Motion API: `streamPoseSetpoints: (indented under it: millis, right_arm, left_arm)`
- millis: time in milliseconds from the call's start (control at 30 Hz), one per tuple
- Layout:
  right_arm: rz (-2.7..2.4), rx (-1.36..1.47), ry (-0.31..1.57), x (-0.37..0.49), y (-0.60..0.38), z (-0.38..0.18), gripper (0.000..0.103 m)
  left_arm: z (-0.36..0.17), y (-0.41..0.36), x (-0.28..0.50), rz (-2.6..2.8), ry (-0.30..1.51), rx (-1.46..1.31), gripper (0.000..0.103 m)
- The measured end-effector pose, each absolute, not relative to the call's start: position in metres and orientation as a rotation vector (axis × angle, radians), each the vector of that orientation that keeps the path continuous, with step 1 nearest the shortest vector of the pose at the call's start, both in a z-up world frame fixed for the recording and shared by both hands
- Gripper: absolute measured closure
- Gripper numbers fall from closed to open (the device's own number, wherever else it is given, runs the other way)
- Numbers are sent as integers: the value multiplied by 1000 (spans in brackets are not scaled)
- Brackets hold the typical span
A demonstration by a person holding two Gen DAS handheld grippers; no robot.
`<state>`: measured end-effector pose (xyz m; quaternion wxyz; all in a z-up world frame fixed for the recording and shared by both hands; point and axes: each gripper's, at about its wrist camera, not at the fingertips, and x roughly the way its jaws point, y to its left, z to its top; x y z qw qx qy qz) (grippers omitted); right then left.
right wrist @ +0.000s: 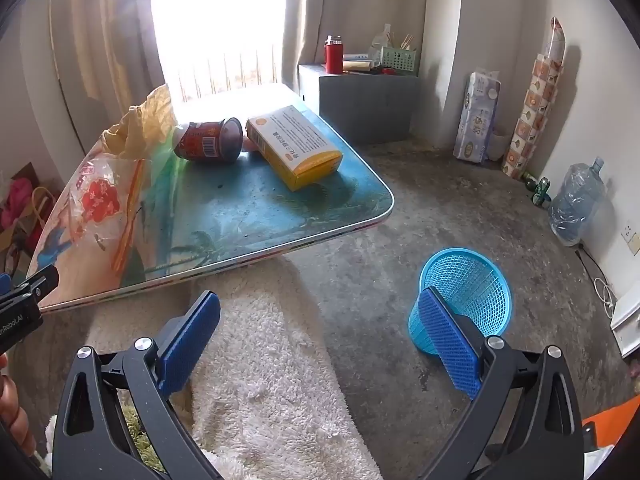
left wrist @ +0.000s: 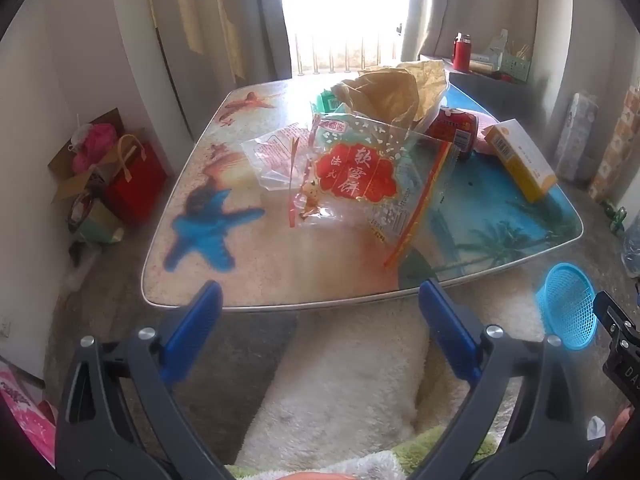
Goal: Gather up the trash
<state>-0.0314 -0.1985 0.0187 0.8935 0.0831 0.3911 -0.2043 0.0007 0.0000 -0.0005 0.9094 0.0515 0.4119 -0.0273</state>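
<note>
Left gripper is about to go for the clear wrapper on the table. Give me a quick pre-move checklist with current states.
1. Left gripper open and empty: ok, jaws spread wide short of the table edge.
2. Wrapper in reach and unobstructed on its near side: ok, it lies flat, nothing in front of it.
3. Wrapper free of other trash: not ok, its far edge lies against or under the crumpled bag and the can.
4. Right gripper clear of the path: ok, open, empty, off to the side by the basket.
5. Basket ready to receive: not ok, it appears tipped over on the floor.
6. Box out of the way: ok, it sits apart near the table's right edge.
</note>
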Motion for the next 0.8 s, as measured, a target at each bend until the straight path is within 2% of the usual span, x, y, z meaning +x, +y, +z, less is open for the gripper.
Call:
streamPoseSetpoints:
  millis: [800]
  right_arm:
    - [-428, 167, 811, -31, -197, 21, 6]
  left_arm:
    - [1, -23, -12, -204, 852, 121, 8]
